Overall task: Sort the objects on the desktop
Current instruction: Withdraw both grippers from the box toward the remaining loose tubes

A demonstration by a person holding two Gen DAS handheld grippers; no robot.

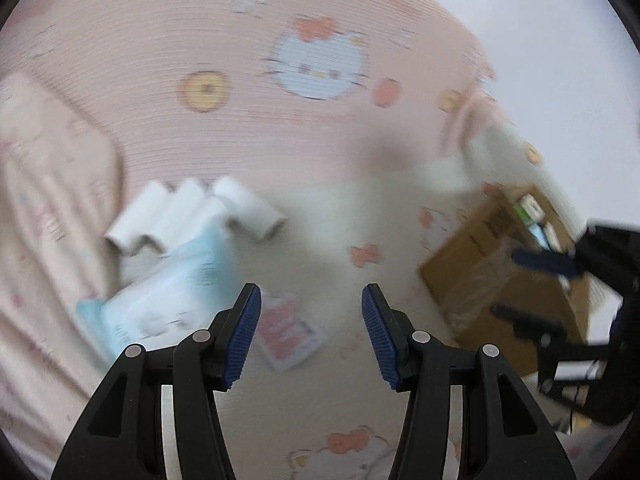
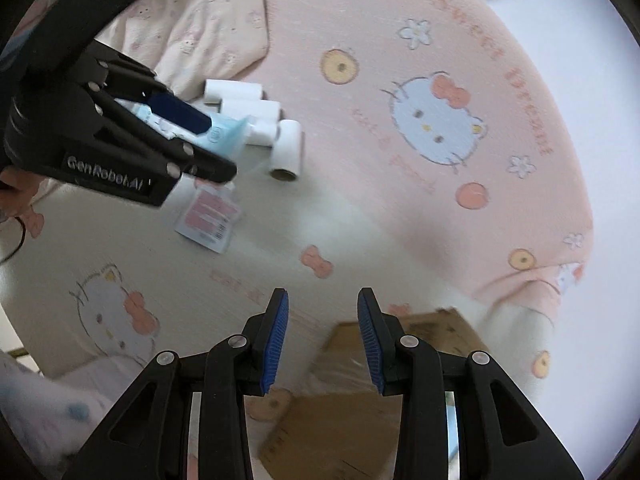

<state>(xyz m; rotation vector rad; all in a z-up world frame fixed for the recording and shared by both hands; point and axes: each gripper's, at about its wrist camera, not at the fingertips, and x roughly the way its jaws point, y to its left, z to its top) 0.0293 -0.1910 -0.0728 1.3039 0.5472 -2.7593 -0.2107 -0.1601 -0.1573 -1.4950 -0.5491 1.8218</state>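
Pink and cream cartoon-cat bedding [image 2: 400, 208] fills both of my views, and the things to sort lie on it. I count one pale blue wipes pack [image 1: 168, 292], one small pink-and-white card packet [image 1: 286, 330], and what looks like four white paper rolls [image 2: 256, 120] bunched just behind the pack, though blur in the left wrist view makes that count uncertain. One brown cardboard box [image 1: 508, 280] sits well apart to the right, with a few small items in it that I cannot make out.

My left gripper [image 1: 311, 334] hangs with its blue pads [image 1: 244, 334] spread wide and nothing between them, above the card packet and just beside the wipes pack. My right gripper [image 2: 323, 340] is also parted, a little narrower, holding nothing, over the near edge of the box.
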